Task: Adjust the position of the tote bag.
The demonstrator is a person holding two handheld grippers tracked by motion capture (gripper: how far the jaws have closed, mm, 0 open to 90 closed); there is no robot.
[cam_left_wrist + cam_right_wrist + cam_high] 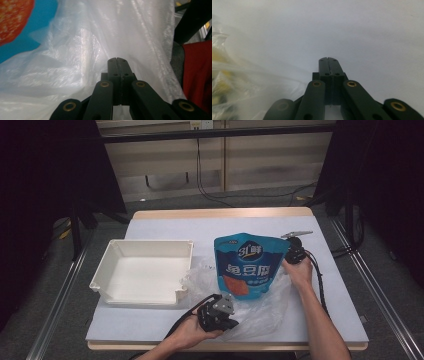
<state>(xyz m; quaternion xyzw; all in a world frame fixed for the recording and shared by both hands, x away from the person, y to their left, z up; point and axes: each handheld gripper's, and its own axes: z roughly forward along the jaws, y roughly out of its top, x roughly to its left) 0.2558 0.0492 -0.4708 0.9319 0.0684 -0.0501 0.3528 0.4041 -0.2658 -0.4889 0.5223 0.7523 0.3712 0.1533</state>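
Pouch (251,265) mid-table, tray (145,272) left, margins free

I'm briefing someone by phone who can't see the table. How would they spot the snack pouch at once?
On the pale table, look right of the white tray, near the middle. The snack pouch lies there on crumpled clear plastic. It is the one brightly coloured thing: blue, with white lettering and an orange patch.

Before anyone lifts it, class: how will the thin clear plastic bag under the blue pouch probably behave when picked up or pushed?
The plastic bag looks floppy: it lies crumpled and creased, so it would likely sag and bunch rather than slide. It seems very light, being see-through film. With the blue pouch partly on it, tugging may drag or tip the pouch.
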